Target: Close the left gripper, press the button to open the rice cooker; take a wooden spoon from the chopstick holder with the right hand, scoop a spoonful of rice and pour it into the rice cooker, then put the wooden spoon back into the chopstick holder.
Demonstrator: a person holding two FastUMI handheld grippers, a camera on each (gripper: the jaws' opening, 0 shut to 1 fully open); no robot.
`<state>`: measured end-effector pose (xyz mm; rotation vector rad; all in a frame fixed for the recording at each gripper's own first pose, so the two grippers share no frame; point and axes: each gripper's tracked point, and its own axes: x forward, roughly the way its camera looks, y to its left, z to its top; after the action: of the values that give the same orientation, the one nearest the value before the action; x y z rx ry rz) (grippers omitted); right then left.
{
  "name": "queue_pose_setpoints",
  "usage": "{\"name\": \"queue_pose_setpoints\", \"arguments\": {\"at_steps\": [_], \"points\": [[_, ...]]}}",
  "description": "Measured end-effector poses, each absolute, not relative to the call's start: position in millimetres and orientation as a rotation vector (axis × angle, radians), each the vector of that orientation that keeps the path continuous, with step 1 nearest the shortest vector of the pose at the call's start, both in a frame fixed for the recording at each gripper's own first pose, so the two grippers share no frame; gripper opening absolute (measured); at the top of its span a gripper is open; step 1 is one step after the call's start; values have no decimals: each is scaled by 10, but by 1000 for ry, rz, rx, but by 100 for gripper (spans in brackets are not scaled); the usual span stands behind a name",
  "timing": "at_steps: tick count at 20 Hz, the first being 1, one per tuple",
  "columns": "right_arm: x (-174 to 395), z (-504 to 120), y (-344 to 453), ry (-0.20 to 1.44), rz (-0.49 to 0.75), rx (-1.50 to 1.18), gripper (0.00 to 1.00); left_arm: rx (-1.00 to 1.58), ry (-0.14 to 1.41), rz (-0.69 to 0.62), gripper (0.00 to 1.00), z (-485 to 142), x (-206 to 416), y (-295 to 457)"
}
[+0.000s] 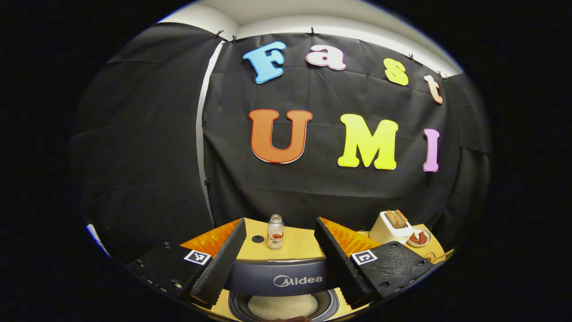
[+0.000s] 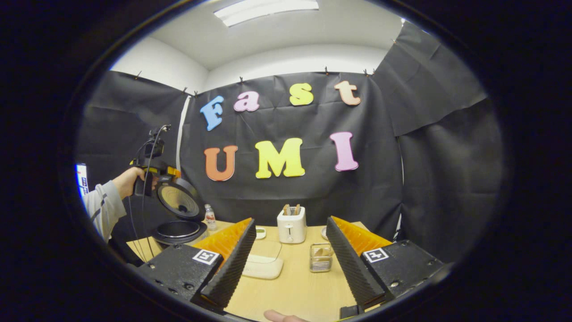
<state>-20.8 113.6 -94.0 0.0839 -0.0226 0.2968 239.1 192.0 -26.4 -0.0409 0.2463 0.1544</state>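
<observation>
Rice cooker (image 1: 282,293) cut off at btm edge; chopstick holder (image 2: 320,258) contents too small to tell.

Left view hovers close over the rice cooker (image 1: 286,286); right view faces it from afar (image 2: 178,223).

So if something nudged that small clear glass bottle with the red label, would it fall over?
Probably fairly easily. The small clear glass bottle stands upright on the light wooden table, taller than it is wide, so a push near the cap could tip it. Being round, it might then roll. It looks like glass, so likely smooth and breakable.
</observation>
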Motion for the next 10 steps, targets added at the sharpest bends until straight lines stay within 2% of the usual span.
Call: {"name": "queue_pose_setpoints", "arguments": {"at_steps": [1, 2, 3, 4, 6, 7, 8, 9, 10], "points": [[-256, -938, 1143, -23, 301, 86, 94, -43, 264, 152, 99, -332, 2307, 1901], [-297, -955, 1147, -20, 303, 81, 100, -44, 284, 151, 99, -405, 2232, 1875], [-340, -951, 1142, -22, 303, 76, 100, -42, 312, 145, 99, -488, 2162, 1847], [-372, -936, 1140, -26, 303, 73, 94, -47, 341, 141, 99, -595, 2100, 1826], [-446, -907, 1158, -31, 303, 61, 94, -50, 401, 145, 99, -812, 1958, 1807], [-484, -895, 1188, -30, 309, 49, 100, -56, 415, 152, 99, -874, 1899, 1800], [-523, -872, 1197, -32, 310, 40, 100, -63, 440, 145, 99, -969, 1844, 1758], [-572, -836, 1222, -39, 317, 39, 94, -71, 466, 145, 97, -1081, 1770, 1725], [-619, -801, 1252, -49, 324, 42, 100, -66, 505, 148, 95, -1203, 1688, 1700]]}}
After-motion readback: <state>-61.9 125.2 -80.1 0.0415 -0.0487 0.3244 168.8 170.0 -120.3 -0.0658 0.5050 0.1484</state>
